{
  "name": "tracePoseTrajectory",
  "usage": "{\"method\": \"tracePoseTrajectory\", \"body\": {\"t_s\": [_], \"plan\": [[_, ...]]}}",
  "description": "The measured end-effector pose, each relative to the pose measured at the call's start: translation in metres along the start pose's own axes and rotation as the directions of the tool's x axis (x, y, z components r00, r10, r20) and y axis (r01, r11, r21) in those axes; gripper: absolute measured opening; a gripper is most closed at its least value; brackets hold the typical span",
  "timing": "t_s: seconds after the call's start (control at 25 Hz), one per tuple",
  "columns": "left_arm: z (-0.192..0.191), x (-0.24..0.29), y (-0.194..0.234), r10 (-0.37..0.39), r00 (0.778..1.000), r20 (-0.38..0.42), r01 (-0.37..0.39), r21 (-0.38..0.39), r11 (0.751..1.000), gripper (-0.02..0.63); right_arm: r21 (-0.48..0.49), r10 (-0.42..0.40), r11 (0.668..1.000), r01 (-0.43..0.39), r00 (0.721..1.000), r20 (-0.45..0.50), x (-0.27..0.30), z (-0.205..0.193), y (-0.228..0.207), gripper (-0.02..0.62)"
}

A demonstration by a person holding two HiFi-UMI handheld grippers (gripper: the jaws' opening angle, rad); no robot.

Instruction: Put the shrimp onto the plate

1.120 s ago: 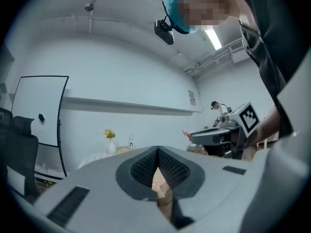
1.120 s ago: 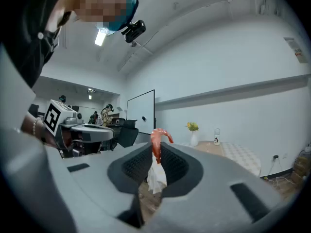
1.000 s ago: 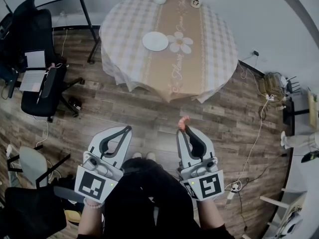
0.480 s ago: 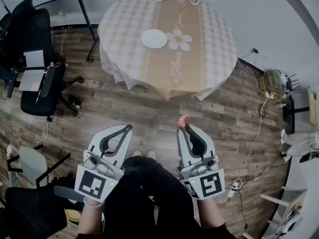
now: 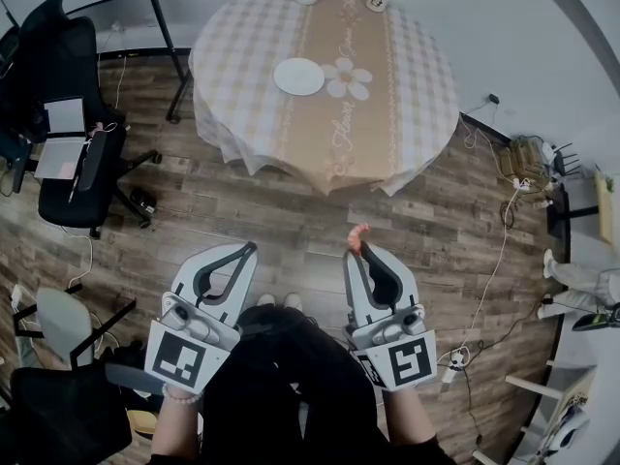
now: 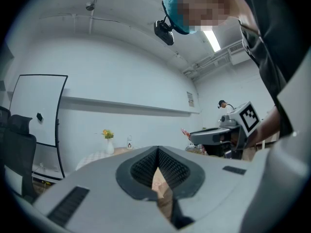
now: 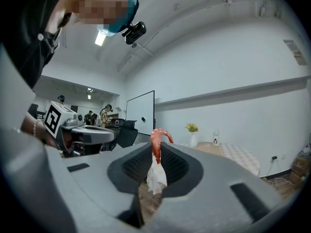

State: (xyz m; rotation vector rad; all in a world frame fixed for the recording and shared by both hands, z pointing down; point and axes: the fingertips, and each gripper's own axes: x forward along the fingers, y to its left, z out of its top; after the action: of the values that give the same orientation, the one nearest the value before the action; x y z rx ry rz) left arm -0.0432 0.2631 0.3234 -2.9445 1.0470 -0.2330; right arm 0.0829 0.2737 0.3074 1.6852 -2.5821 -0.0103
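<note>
Out on the floor, well short of the bench [image 5: 417,95], the right gripper [image 5: 355,253] is clenched on the shrimp [image 5: 358,234], whose red tail pokes out past the jaw tips, long axis along the jaws. The left gripper [image 5: 248,251] is pressed together on nothing. The plate [image 5: 298,76] lies well ahead and slightly left of the shrimp — a carry for the right gripper.

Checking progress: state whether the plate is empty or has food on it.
Empty: the plate shows bare white; the shrimp sits clamped in the right gripper.
</note>
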Motion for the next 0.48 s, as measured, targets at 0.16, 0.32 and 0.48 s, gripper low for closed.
{"method": "tracePoseTrajectory", "body": {"t_s": [0.16,0.32,0.48], "plan": [[0.000,-0.005,0.004,-0.003,1.000,-0.006,0.003,0.002,1.000,0.000,0.004,-0.006,1.000,0.006,1.000,0.005,0.001,0.003,0.003,0.038],[-0.006,-0.010,0.008,-0.003,1.000,-0.007,0.003,-0.017,1.000,0.000,0.011,-0.017,1.000,0.017,1.000,0.014,0.002,0.003,0.009,0.038],[-0.007,-0.013,0.009,-0.015,1.000,0.001,0.015,-0.012,1.000,0.000,0.004,-0.021,1.000,0.021,1.000,0.011,0.003,0.004,0.016,0.038]]}}
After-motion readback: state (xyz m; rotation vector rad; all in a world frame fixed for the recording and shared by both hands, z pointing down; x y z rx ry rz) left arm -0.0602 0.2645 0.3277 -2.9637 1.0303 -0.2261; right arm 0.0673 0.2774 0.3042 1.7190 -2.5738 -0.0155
